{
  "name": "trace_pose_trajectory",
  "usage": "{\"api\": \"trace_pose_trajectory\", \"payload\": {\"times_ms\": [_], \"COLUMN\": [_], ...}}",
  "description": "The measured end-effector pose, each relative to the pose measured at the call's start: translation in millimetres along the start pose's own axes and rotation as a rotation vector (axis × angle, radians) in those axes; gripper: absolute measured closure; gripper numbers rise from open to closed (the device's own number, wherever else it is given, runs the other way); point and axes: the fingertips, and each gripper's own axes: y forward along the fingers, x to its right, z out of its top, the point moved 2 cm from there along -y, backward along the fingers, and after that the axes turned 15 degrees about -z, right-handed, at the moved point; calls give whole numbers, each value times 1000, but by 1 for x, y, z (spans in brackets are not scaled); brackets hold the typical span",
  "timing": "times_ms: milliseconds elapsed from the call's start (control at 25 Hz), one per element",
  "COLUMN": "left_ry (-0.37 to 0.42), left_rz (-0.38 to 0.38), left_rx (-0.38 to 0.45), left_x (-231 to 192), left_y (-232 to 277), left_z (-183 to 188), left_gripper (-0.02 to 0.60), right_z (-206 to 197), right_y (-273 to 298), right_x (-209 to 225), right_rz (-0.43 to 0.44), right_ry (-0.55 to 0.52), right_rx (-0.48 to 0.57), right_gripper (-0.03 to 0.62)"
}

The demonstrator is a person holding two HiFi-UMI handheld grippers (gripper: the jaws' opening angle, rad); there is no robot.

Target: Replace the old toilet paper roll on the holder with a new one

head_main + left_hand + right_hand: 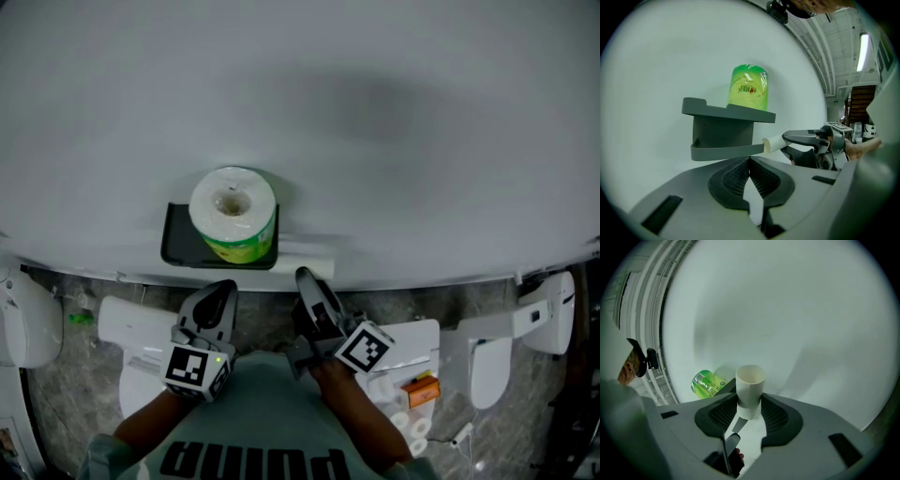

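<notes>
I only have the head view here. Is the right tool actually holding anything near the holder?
Observer: Yes. The right gripper view shows the right tool shut on an empty cardboard tube.
Operator: And the left tool?
Observer: The left tool is shut, with nothing between its jaws.
Operator: Is the tube off yet?
Observer: In the left gripper view, the tube's end sits right at the tip of the lower bar of the holder. I cannot tell whether it is clear of the bar.
</notes>
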Motion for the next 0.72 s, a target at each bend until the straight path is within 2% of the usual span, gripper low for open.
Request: {"api": "trace_pose_trajectory", "payload": {"times_ms": [480, 720], "left_ry": [-14, -36], "left_rz": [-106, -113], "left_rx": [-4, 0], "left_x": [15, 11], "left_y": [1, -14], "left_z": [-7, -13], "left_gripper": [578, 578], "right_z": [1, -11], "right_y": [-41, -57], "right_x": [-28, -62], "right_rz": [-62, -75], "right_ry": [-190, -331], "right_rx": [108, 131], "right_gripper": [428, 428]}}
